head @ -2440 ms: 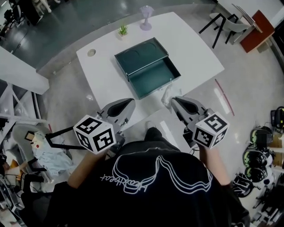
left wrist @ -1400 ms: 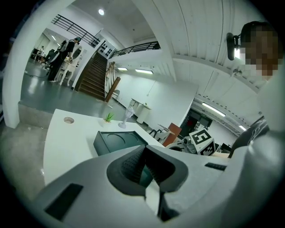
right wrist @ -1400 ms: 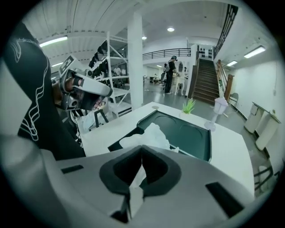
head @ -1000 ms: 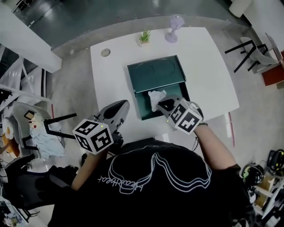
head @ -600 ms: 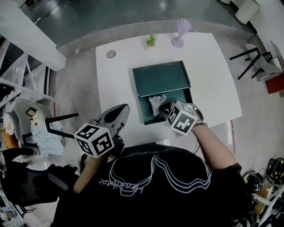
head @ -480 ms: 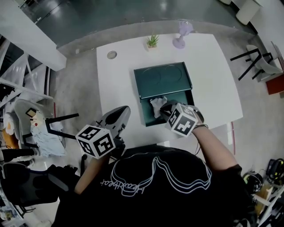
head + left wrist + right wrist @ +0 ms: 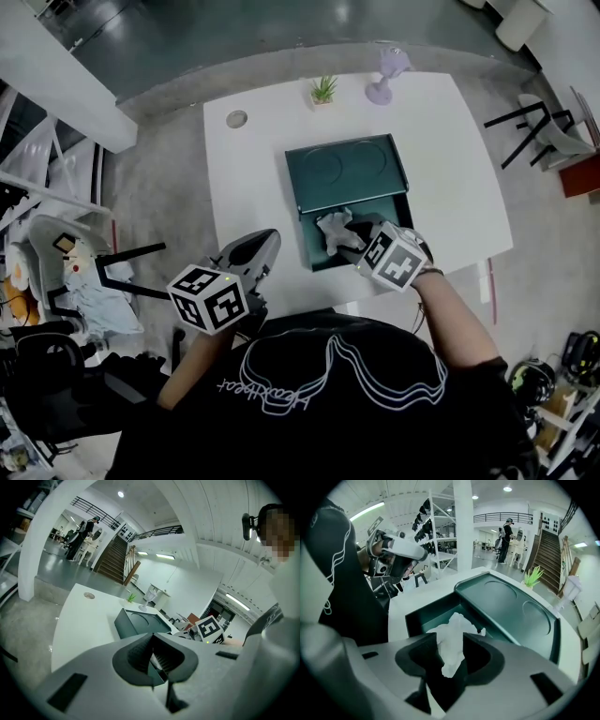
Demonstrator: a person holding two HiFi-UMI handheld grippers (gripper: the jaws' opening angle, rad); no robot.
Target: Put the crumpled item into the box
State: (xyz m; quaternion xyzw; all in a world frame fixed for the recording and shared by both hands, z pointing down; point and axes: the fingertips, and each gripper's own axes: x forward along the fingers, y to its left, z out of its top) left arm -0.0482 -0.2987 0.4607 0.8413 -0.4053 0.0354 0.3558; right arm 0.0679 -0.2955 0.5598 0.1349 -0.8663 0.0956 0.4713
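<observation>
The dark green box lies open on the white table, its lid folded back on the far side. My right gripper hovers over the near edge of the open compartment. The white crumpled item hangs between its jaws, which are opening; in the right gripper view the item sits loose in the gap of the right gripper, above the box interior. My left gripper stays shut and empty at the table's near left edge, aimed at the box.
A small potted plant and a pale purple goblet stand at the table's far edge, with a round hole at the far left. A black chair stands left of the table, another chair right.
My right gripper carried the crumpled item from the table's near edge out over the open box and lowered it toward the compartment. Its jaws have spread apart. The left gripper barely moved.
</observation>
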